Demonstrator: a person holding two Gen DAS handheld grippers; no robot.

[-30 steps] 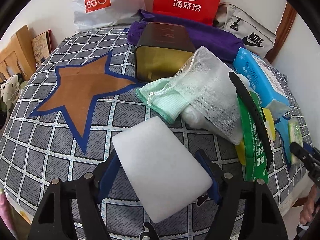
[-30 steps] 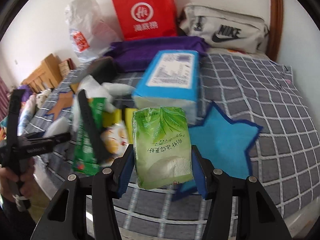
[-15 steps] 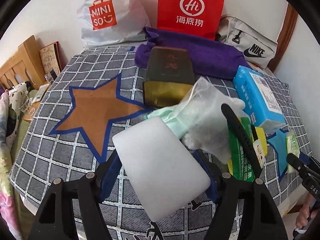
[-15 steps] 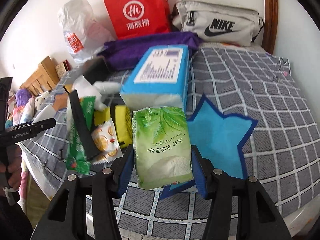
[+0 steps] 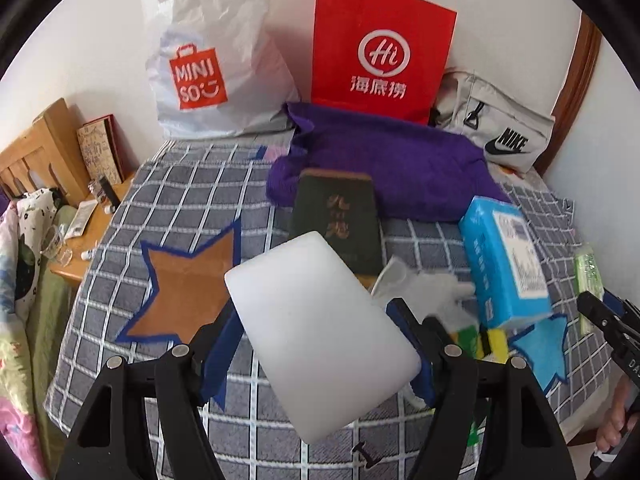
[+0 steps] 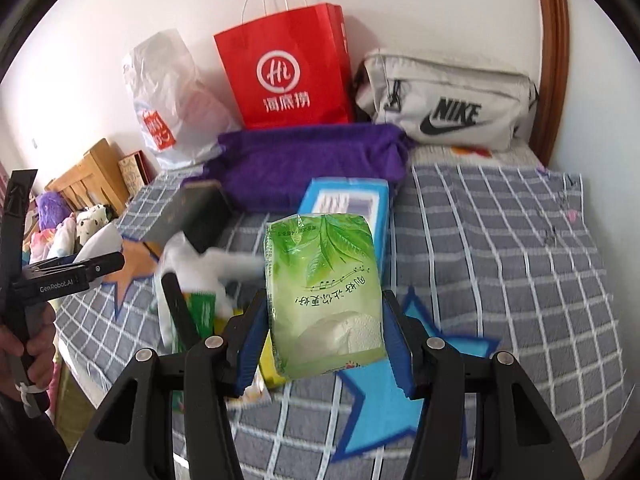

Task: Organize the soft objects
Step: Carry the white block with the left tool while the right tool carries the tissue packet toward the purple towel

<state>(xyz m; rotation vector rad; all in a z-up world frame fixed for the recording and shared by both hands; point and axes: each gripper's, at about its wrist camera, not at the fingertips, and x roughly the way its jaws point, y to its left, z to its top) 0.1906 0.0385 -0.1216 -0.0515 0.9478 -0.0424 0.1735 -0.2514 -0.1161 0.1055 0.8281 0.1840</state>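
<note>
My left gripper (image 5: 320,344) is shut on a white foam block (image 5: 320,332), held tilted above the checked bed cover, over the edge of the brown star patch (image 5: 188,292). My right gripper (image 6: 326,332) is shut on a green tissue pack (image 6: 324,300), lifted above the blue star patch (image 6: 380,404). Between the two stars lies a pile: a white mesh bag (image 5: 424,284), a blue tissue pack (image 5: 504,264), green and yellow packets (image 6: 204,312). A dark tin box (image 5: 336,220) lies behind the pile.
A purple towel (image 5: 392,168), a red paper bag (image 5: 380,48), a white Miniso bag (image 5: 204,72) and a grey Nike pouch (image 5: 500,136) line the wall. A wooden bedside stand (image 5: 80,216) with small items is left of the bed. A hand (image 6: 28,344) grips the left tool's handle.
Both grippers have risen with their loads and pulled back from the pile. The foam block now hangs higher over the cover, and the tissue pack is clear of the blue star.
</note>
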